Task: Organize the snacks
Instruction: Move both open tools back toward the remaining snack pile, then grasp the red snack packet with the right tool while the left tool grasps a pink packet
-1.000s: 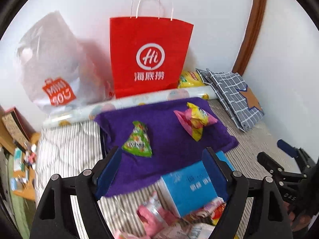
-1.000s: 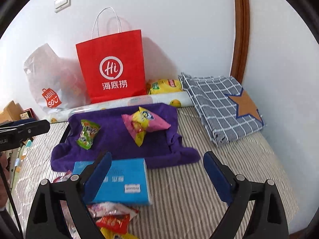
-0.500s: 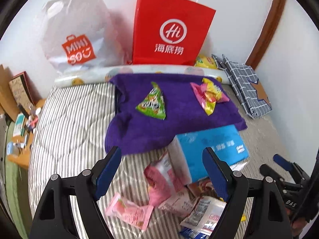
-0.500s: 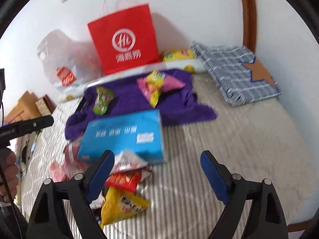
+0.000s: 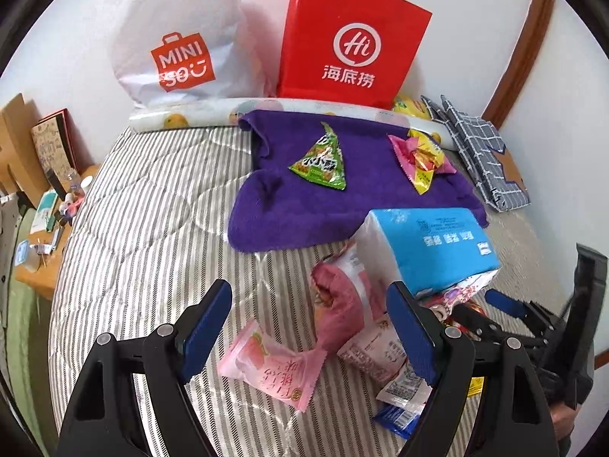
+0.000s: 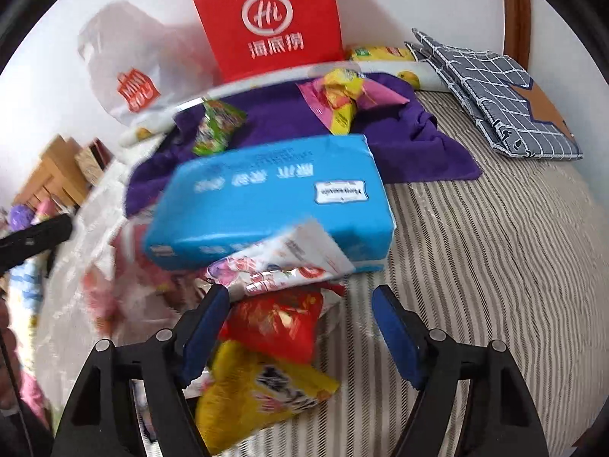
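Note:
A pile of snack packets lies on the striped bed beside a blue tissue pack [image 5: 434, 243] [image 6: 274, 198]. My left gripper [image 5: 310, 327] is open above a pink packet [image 5: 272, 369] and a pink-and-white packet [image 5: 338, 301]. My right gripper [image 6: 300, 327] is open and low over a red packet [image 6: 274, 323] and a yellow packet [image 6: 255, 392]; it also shows in the left wrist view [image 5: 506, 308]. A purple towel [image 5: 300, 205] [image 6: 415, 141] holds a green triangular packet [image 5: 321, 160] [image 6: 215, 127] and a pink-and-yellow packet [image 5: 418, 156] [image 6: 338, 97].
A red paper bag [image 5: 354, 42] [image 6: 266, 19] and a white Miniso plastic bag [image 5: 179, 38] stand against the wall behind a rolled mat [image 5: 182, 118]. A folded checked cloth [image 5: 483, 152] [image 6: 495, 91] lies at the right. A cluttered wooden side table [image 5: 42, 228] stands at the left.
Both grippers have tilted down and moved closer to the snack pile. The right gripper has come right over the red and yellow packets. Both stay open.

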